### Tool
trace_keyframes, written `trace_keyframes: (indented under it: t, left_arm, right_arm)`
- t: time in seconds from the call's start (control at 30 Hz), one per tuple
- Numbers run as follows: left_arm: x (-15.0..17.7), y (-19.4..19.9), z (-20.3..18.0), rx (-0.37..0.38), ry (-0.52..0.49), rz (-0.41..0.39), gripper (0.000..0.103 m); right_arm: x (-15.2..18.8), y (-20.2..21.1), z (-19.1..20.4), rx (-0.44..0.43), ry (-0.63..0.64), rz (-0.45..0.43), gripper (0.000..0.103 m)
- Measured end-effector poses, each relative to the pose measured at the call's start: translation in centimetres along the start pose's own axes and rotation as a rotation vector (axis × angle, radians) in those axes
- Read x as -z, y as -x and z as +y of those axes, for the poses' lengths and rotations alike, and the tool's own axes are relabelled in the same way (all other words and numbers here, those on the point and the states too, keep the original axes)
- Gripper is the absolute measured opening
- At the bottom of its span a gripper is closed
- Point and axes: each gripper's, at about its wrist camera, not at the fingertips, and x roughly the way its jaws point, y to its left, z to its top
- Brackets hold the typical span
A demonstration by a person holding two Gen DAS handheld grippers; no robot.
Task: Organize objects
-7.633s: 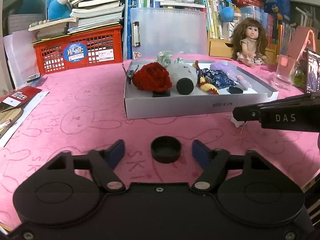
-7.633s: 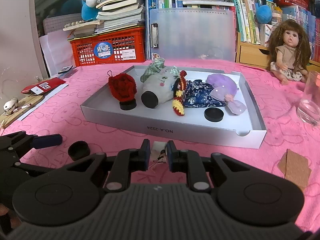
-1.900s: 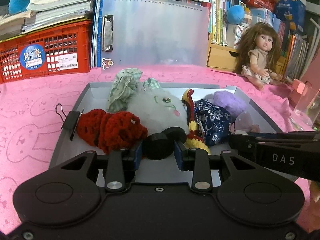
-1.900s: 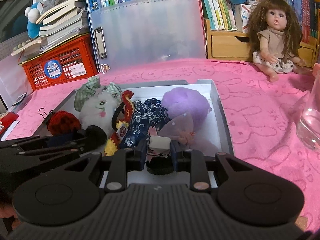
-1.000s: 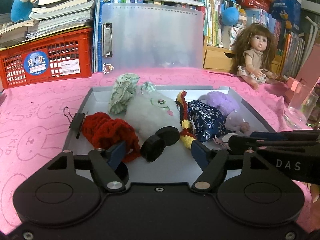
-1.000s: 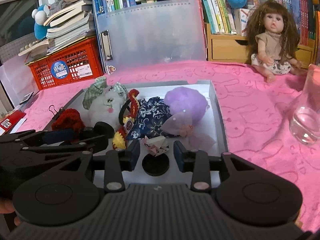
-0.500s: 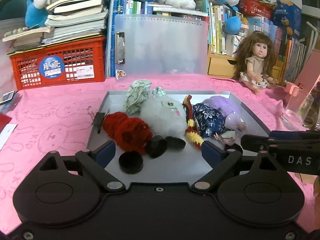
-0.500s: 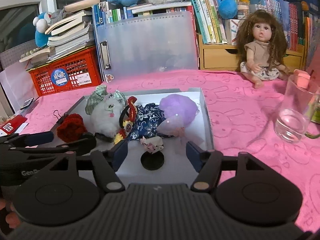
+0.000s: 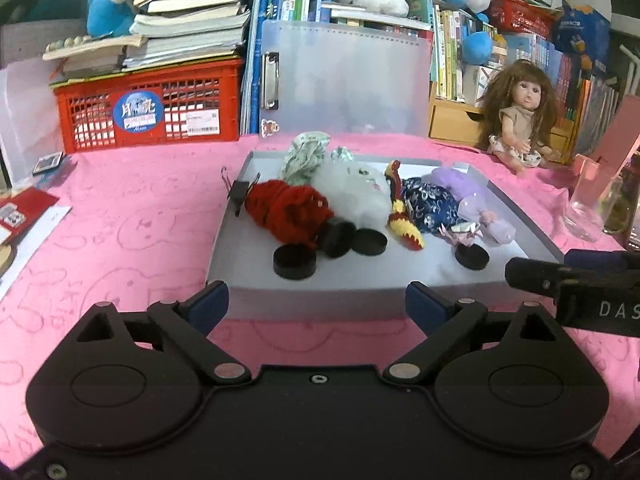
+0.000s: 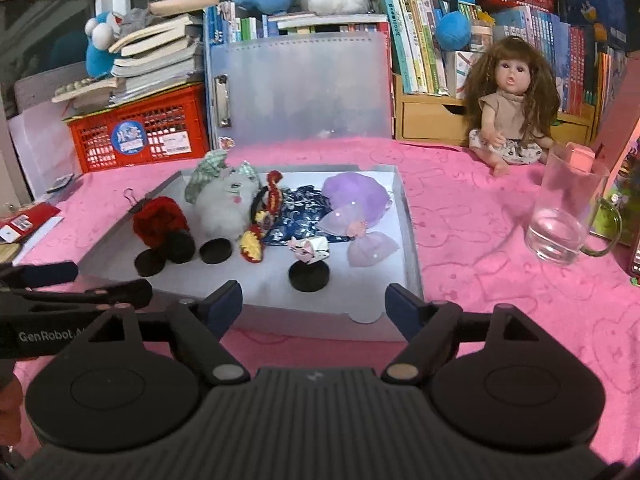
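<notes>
hidden: lower part of red knit toy (image 9: pixel 288 210) behind black caps | cut off: glass mug (image 9: pixel 588 204) at right edge | unreadable: crate sticker (image 9: pixel 134 112), book spines (image 10: pixel 424 40)

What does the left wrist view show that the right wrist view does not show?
Only the left wrist view shows the left claw from behind, open and empty, with the right claw's fingers entering from the right.

Only the right wrist view shows the right claw from behind, also open and empty, and the handle of the glass mug.

Both show the white tray on the pink cloth, the red knitted toy, the black discs, the doll and the red crate.
</notes>
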Motion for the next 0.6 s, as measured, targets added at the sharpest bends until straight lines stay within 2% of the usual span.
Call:
trace_keyframes:
  t: [0.33, 0.6]
  left_arm:
    - [0.9, -1.6, 0.4, -0.028, 0.011, 0.065, 0.095]
    - [0.2, -3.6, 0.5, -0.058, 0.010, 0.074, 0.097]
  right_arm:
    - [1.9, -0.7, 0.3, 0.018, 0.010, 0.063, 0.087]
    - [1.3, -3.0, -0.5, 0.044, -0.043, 0.090, 0.087]
